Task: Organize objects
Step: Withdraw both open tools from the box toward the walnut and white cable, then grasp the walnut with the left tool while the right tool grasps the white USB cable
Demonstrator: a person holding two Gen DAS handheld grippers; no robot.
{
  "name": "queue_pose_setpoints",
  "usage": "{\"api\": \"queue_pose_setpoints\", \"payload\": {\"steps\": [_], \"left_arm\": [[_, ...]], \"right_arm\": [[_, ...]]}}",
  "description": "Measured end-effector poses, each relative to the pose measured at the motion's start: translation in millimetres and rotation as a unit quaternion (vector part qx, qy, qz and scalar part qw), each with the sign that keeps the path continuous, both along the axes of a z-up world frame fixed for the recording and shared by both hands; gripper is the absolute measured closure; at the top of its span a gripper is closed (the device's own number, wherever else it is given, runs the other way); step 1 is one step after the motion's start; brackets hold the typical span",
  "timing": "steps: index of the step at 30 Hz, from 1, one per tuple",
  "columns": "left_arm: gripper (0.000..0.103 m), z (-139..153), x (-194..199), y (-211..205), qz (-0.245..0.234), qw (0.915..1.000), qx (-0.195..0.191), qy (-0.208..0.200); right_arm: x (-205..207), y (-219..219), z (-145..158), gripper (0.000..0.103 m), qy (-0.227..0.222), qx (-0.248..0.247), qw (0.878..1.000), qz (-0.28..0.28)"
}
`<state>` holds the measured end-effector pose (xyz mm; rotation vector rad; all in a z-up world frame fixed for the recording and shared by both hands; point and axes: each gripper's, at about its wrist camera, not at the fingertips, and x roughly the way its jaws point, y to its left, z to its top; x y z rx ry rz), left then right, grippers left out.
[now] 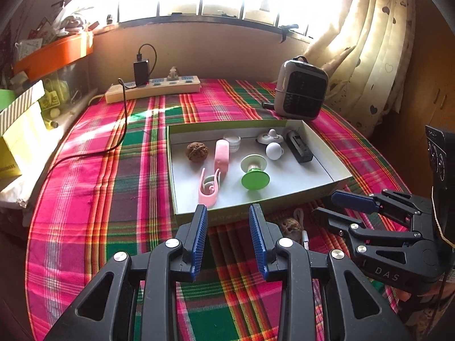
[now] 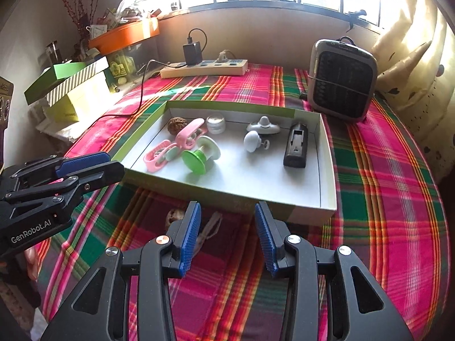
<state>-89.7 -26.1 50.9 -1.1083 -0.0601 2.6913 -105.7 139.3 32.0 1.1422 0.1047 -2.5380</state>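
A shallow white cardboard tray [image 1: 321, 157] [image 2: 324, 176] lies on the plaid tablecloth. It holds a walnut [image 1: 196, 151] [image 2: 177, 125], a pink clip [image 1: 221, 156] [image 2: 190, 134], a second pink clip [image 1: 209, 191] [image 2: 157, 156], a green spool [image 1: 254, 173] [image 2: 199, 155], a small white jar [image 1: 232, 142] [image 2: 216, 123], a white knob [image 1: 273, 150] [image 2: 252, 141], a white dome piece [image 1: 270, 136] [image 2: 263, 125] and a black block [image 1: 298, 149] [image 2: 296, 149]. A second walnut [image 1: 290, 226] [image 2: 175, 216] with a cord lies on the cloth before the tray. My left gripper [image 1: 229, 213] and right gripper [image 2: 227, 209] are open and empty, near the tray's front edge.
A small heater [image 1: 301, 89] [image 2: 342, 79] stands behind the tray at right. A power strip [image 1: 153, 88] [image 2: 204, 68] with a black charger and trailing cable lies at the back. Boxes [image 1: 20, 119] [image 2: 71, 88] are stacked at left. A curtain [image 1: 366, 42] hangs at right.
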Motion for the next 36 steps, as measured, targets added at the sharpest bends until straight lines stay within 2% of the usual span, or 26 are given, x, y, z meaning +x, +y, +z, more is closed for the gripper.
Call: {"api": "queue_pose_setpoints", "payload": {"steps": [3,13,20,28,36], "left_arm": [[0.074,-5,5,-3,0.002,1.0,0.003,-0.007],[0.074,-15,14,-4,-0.007,0.9997,0.011,-0.021],[0.074,-16,17,0,-0.013,0.9995,0.014,-0.025],[0.073,-18,16,5,-0.015,0.9992,0.019,-0.033],[0.07,-19,10,18,-0.017,0.9987,0.019,-0.044]], "right_arm": [[13,-6,-5,0.056,-0.004,-0.006,1.0,0.008],[21,-25,-24,0.049,-0.022,0.005,1.0,0.012],[17,-20,-29,0.049,-0.022,0.033,0.999,-0.014],[23,0,-29,0.048,-0.019,0.039,0.999,-0.029],[10,-10,-33,0.048,-0.022,0.049,0.999,0.007]]}}
